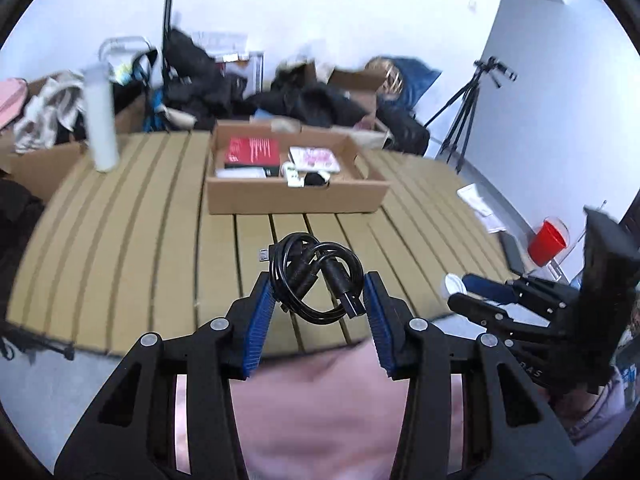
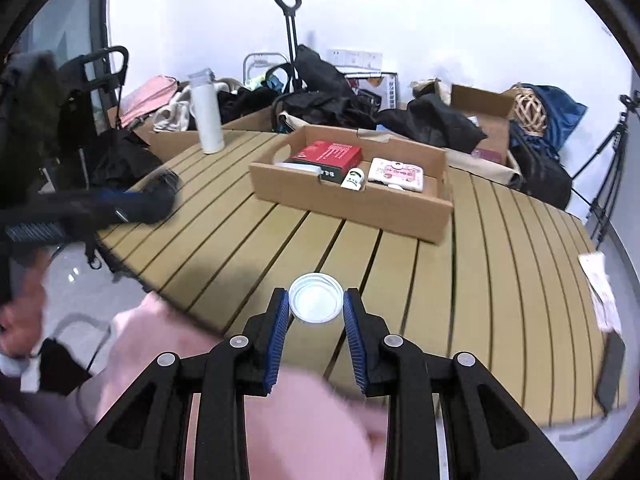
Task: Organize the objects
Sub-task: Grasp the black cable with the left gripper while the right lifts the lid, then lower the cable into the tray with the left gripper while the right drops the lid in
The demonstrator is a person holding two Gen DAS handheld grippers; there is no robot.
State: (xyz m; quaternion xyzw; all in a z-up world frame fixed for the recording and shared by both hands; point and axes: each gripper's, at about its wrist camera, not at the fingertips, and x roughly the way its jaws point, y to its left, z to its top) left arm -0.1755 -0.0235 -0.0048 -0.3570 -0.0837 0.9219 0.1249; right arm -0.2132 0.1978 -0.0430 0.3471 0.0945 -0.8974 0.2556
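My left gripper (image 1: 318, 292) is shut on a coiled black USB cable (image 1: 316, 280) and holds it above the near edge of the slatted table (image 1: 140, 232). My right gripper (image 2: 316, 306) is shut on a small white round container (image 2: 316, 298), seen top-on, above the table's near edge. The right gripper also shows at the right of the left wrist view (image 1: 480, 300), with the white container (image 1: 454, 283) at its tips. A shallow cardboard box (image 1: 296, 196) stands mid-table and holds a red box (image 1: 252, 150), a pink-and-white packet (image 1: 314, 159) and a small white bottle (image 2: 353, 179).
A tall white flask (image 1: 100, 120) stands at the table's far left. Bags, clothes and cardboard boxes (image 2: 492, 120) are piled behind the table. A tripod (image 1: 468, 108) stands at the right. A red cup (image 1: 548, 240) sits low at the right. Papers (image 2: 598, 284) lie at the table's right edge.
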